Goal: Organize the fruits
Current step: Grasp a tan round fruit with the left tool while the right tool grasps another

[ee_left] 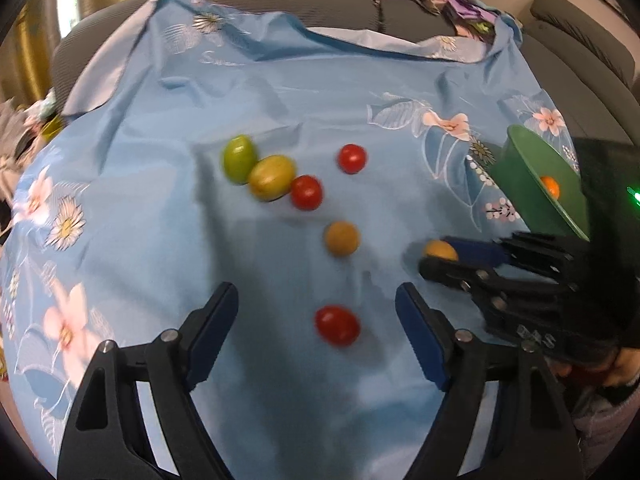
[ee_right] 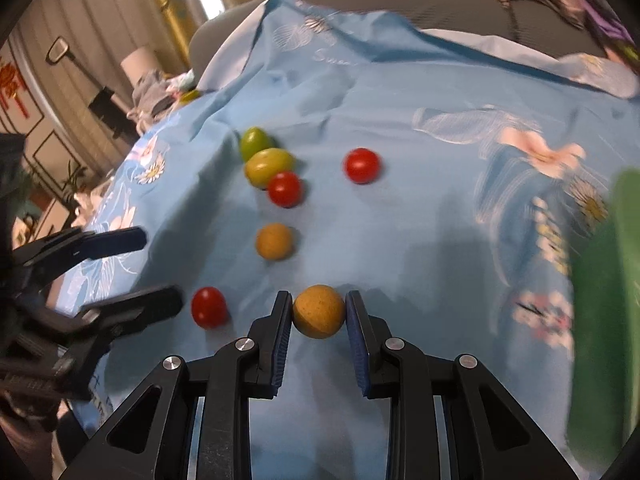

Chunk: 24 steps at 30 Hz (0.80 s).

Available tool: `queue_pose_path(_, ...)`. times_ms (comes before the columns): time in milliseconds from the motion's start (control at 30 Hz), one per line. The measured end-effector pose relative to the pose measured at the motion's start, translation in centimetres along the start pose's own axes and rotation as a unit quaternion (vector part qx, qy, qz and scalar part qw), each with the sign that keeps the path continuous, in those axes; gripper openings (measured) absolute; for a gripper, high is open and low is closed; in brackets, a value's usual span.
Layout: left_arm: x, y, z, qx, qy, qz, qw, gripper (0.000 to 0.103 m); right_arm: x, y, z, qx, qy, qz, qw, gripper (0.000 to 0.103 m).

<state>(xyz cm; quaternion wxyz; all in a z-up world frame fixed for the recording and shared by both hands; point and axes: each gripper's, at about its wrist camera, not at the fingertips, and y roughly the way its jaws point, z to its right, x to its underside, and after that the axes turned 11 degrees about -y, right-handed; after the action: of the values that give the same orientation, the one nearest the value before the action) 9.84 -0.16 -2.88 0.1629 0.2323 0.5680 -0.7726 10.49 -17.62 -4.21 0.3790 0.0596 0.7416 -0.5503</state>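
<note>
Left wrist view: the left gripper (ee_left: 316, 322) stands with its fingers spread wide over the blue floral cloth (ee_left: 160, 208). A red tomato (ee_left: 337, 325) lies on the cloth between the two pads, touching neither. At 12 o'clock from it lies a tan round fruit (ee_left: 341, 238). Farther toward 11 o'clock sits a cluster — a green fruit (ee_left: 239, 158), a yellow-green fruit (ee_left: 272, 177) and a second red tomato (ee_left: 306, 192), each touching the next. A third red tomato (ee_left: 351, 158) lies alone at 12 o'clock. At 3 o'clock the right gripper (ee_left: 436, 258) reaches in from the right edge, its fingers pinching an orange-yellow fruit (ee_left: 440, 249). Above it, at 2 o'clock, a green bowl (ee_left: 520, 184) stands tilted, with an orange fruit (ee_left: 550, 186) inside.

Right wrist view: the right gripper (ee_right: 319, 314) holds the orange-yellow fruit (ee_right: 319, 311) — both blue pads press on its sides, just above the cloth (ee_right: 420, 220). The red tomato (ee_right: 209, 306) lies at 9 o'clock, just beside the near finger of the left gripper (ee_right: 160, 268), whose fingers stand apart. The tan round fruit (ee_right: 274, 241) lies at 11 o'clock, and the cluster beyond it. The green bowl (ee_right: 608, 300) fills the right edge, blurred.
</note>
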Motion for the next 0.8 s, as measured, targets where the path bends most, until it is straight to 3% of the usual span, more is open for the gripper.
queue_pose_path(200, -1.6, 3.7, 1.7, -0.005, 0.012, -0.025, 0.9996, 0.064, 1.6, -1.6, 1.5, -0.007, 0.021, 0.015, 1.000, 0.029)
queue_pose_path(267, -1.9, 4.7, 1.7, -0.009, 0.006, -0.034, 0.9993, 0.051, 1.8, -1.9, 1.8, -0.009, 0.023, 0.018, 1.000, 0.029)
queue_pose_path(300, -2.1, 5.2, 1.7, -0.011, 0.006, -0.038, 0.9992, 0.049, 2.0, -2.0, 1.9, -0.011, 0.026, 0.020, 0.999, 0.029)
queue_pose_path(400, -2.4, 6.0, 1.8, -0.015, 0.003, -0.042, 0.9990, 0.047, 2.2, -2.1, 2.5, -0.015, 0.033, 0.025, 0.999, 0.029)
queue_pose_path(567, -2.6, 6.6, 2.3, -0.025, 0.011, -0.043, 0.9987, 0.028, 2.5, -1.8, 3.2, -0.019, 0.044, 0.028, 0.998, 0.029)
queue_pose_path(800, -2.7, 5.8, 2.1, -0.022, 0.007, -0.032, 0.9992, 0.025, 2.9, -2.2, 3.4, -0.019, 0.049, 0.037, 0.998, 0.029)
